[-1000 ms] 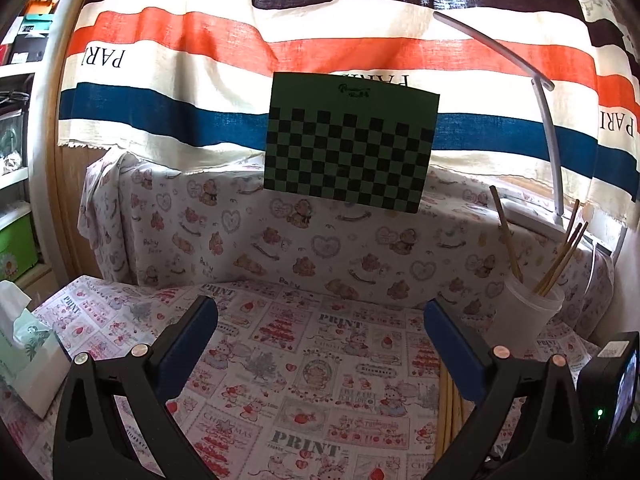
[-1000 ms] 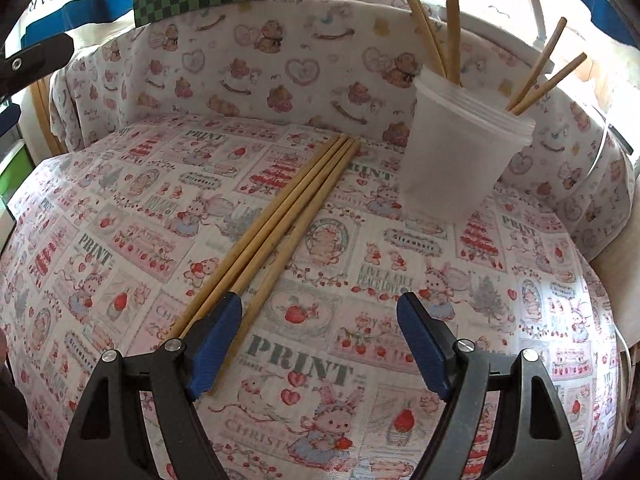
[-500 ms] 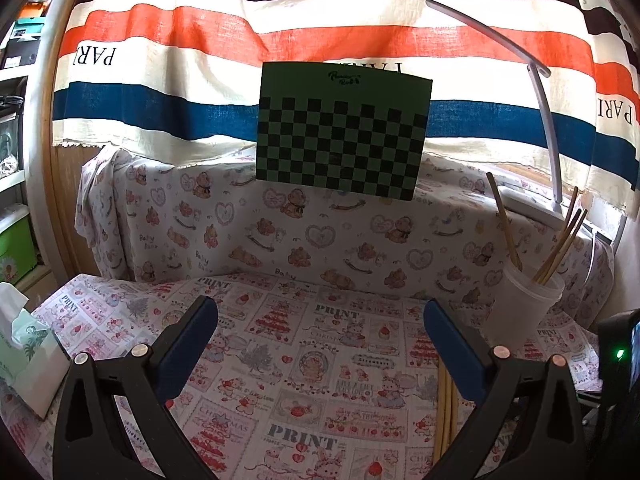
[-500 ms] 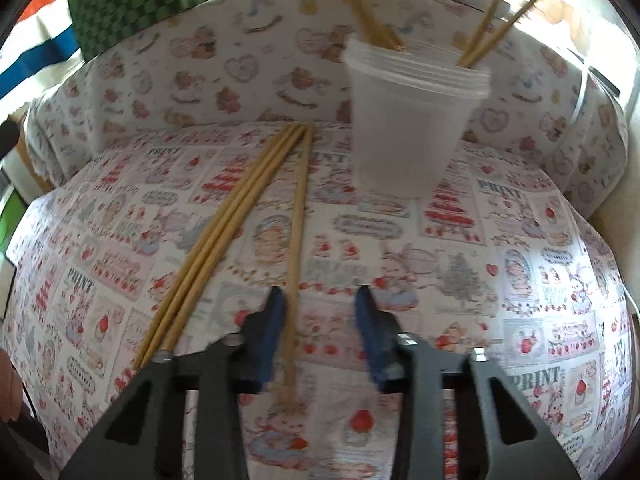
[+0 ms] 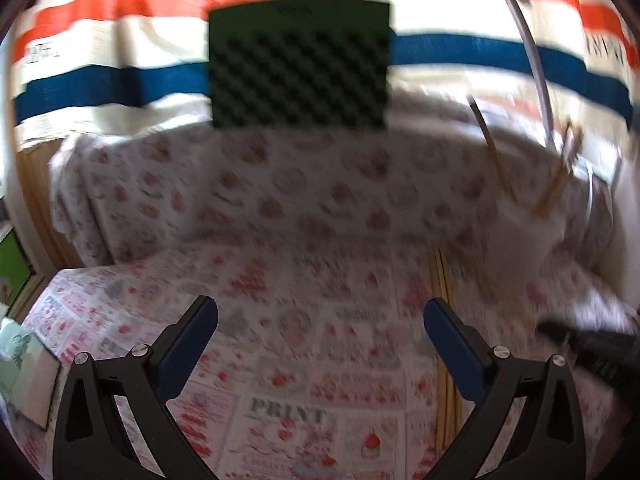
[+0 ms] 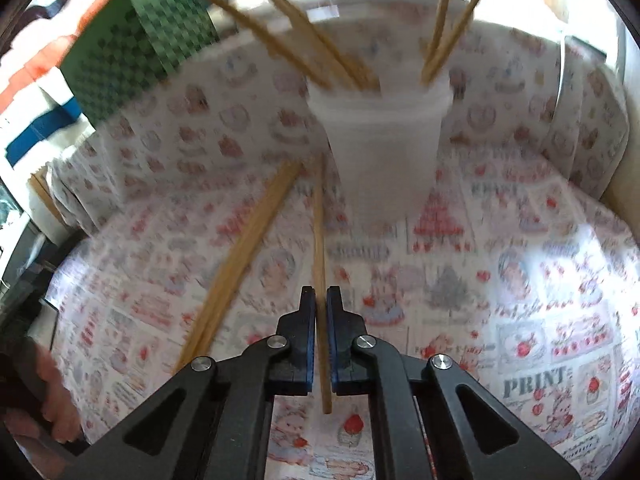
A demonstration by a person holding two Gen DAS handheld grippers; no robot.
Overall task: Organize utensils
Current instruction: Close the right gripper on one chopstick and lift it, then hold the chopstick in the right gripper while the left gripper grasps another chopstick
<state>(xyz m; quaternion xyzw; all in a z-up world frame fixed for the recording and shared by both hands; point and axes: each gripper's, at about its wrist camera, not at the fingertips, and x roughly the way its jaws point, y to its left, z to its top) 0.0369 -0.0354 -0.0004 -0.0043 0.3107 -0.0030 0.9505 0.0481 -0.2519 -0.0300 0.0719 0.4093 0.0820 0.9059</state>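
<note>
I am pinching one chopstick in my right gripper, its length pointing toward the cup; my left gripper is hanging spread.

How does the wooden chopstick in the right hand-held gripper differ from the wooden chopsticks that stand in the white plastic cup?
The single wooden chopstick is clamped between the shut jaws of the right hand-held gripper and points at the white plastic cup. The wooden chopsticks in the cup are held by nothing and lean on its rim, tilted outward. All look like the same plain light wood.
</note>
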